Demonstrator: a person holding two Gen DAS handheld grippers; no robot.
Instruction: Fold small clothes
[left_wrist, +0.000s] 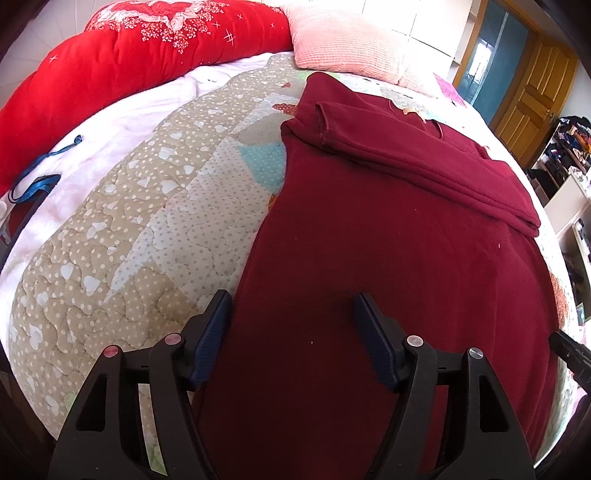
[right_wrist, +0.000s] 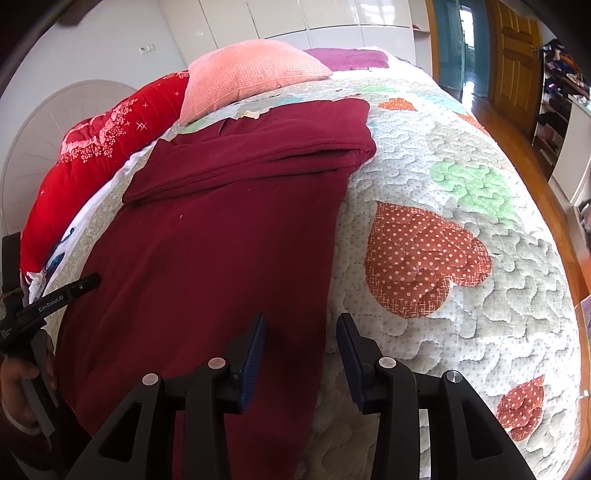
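Red quilt at far left, left hand-held gripper released above dark red garment on patchwork bed, "GenRobot.AI" readable on its side, right hand-held gripper released over garment's right edge, pink pillow behind.

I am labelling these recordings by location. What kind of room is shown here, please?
Most likely a bedroom in a home. A dark red garment lies on a bed covered by a patchwork quilt, with a pink pillow and a red duvet at the head, and a wooden door beyond.
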